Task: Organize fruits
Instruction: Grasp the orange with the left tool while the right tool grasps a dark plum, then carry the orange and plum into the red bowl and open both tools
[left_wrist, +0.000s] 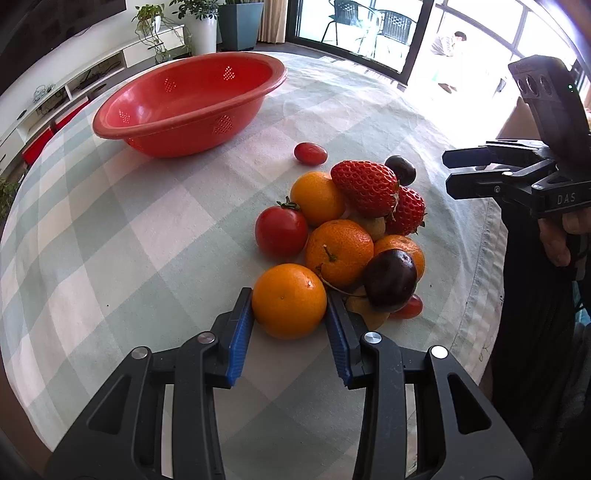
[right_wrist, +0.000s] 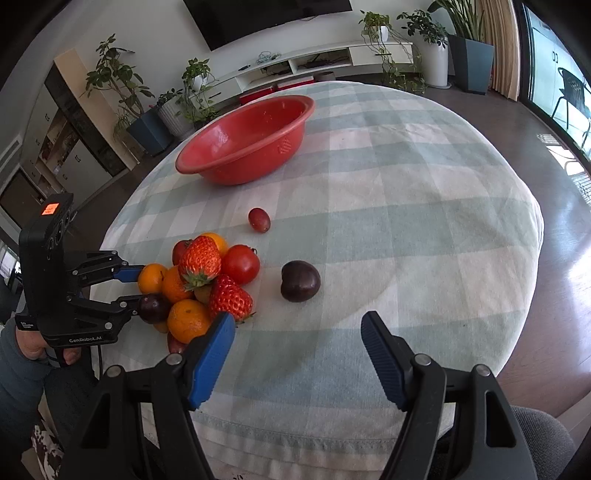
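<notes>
Two tongs are in play over a heap of fruit on the table (right_wrist: 406, 206). Left tongs (left_wrist: 290, 310) pinch the nearest orange (left_wrist: 289, 301), both blue pads pressed to its sides; it sits at the heap's near edge, seemingly on the cloth. Right tongs (right_wrist: 297, 354) hang spread, nothing between them; a lone plum (right_wrist: 300, 281) lies just ahead of them, apart from the heap.

Step in hand, as judged: first pick secured, lift not yet begun. Bowl (left_wrist: 192, 99) stands well beyond the left tongs, far side of the table, and looks empty.

Neighbours: a second plum (left_wrist: 390, 280) sits right beside the right-hand pad, a stemmed orange (left_wrist: 338, 253) just behind the held one. A small tomato (left_wrist: 310, 153) lies between heap and bowl.

Next move calls for a straight lift clear of the heap, so the plum and stemmed orange are not dragged or set rolling, then a carry forward over the bowl's rim before release. Grip should hold steady: smooth round skin may slip.
</notes>
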